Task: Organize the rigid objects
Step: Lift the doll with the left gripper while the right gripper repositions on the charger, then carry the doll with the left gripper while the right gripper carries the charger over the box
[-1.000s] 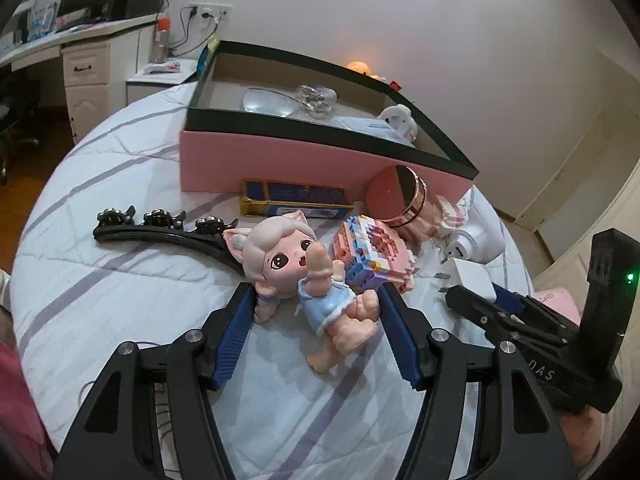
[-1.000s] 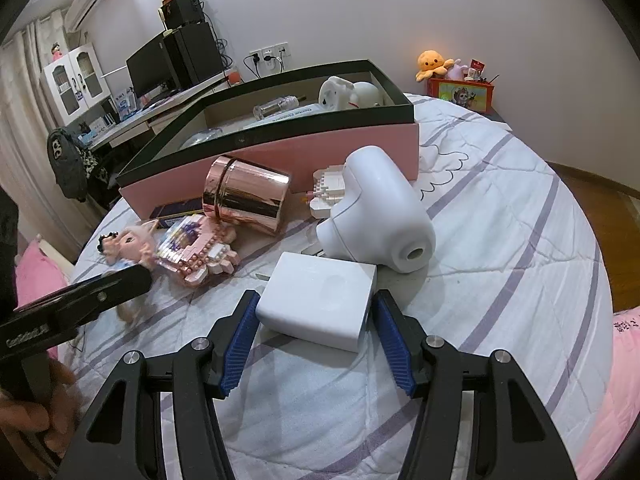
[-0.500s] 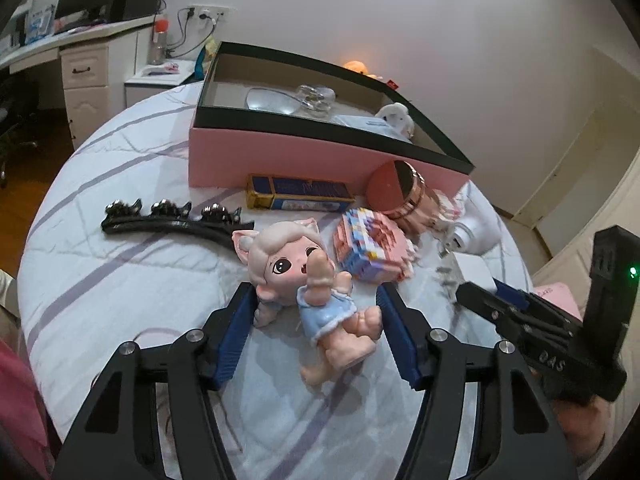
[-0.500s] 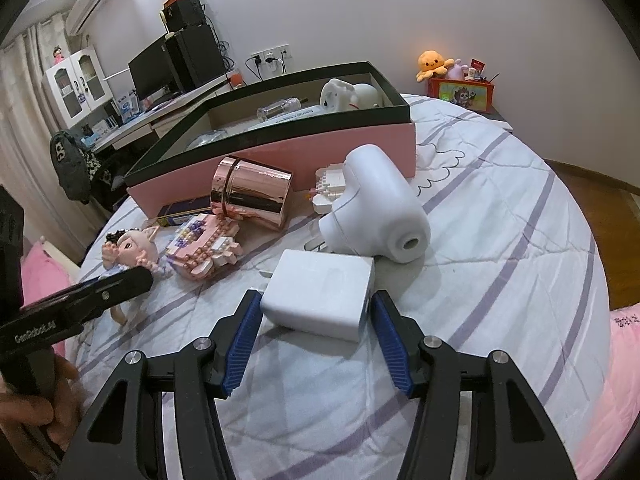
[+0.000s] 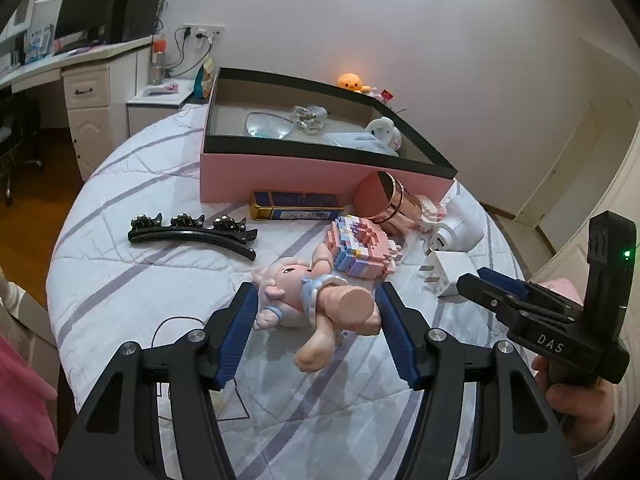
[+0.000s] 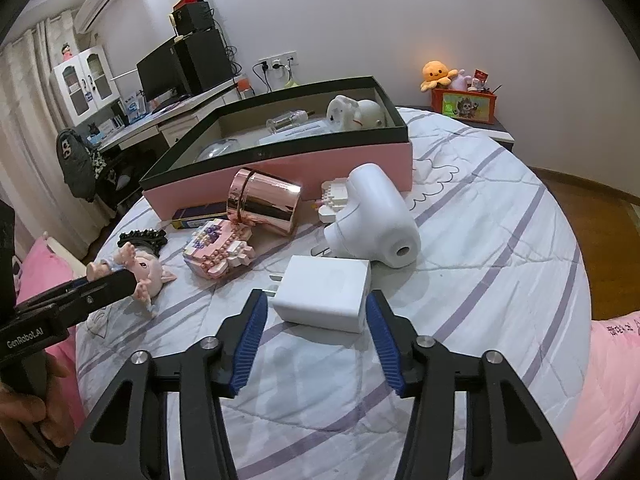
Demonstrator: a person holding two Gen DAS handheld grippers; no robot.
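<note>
A small doll (image 5: 312, 304) with pale hair and a blue dress lies tipped on its side between my left gripper's (image 5: 318, 294) blue pads, feet toward the camera, held just above the bed. The right wrist view shows the same doll (image 6: 144, 270) at the tip of that left gripper (image 6: 120, 280). My right gripper (image 6: 315, 300) is shut on a white plug-in charger (image 6: 324, 294) that rests on the quilt. Behind them stands the open pink box (image 5: 304, 176) with a black rim, which holds a glass bottle, a clear dish and a white toy.
On the quilt in front of the box lie a rose-gold cup (image 5: 390, 204) on its side, a pink block model (image 5: 360, 248), a blue and yellow carton (image 5: 296, 206), a black hair clip (image 5: 192, 232) and a white rounded device (image 6: 372, 216). A desk stands at the left.
The doll went from sitting upright to lying tipped over and lifted between the left pads. The left gripper rose and drew back. The right pads closed onto the charger.
</note>
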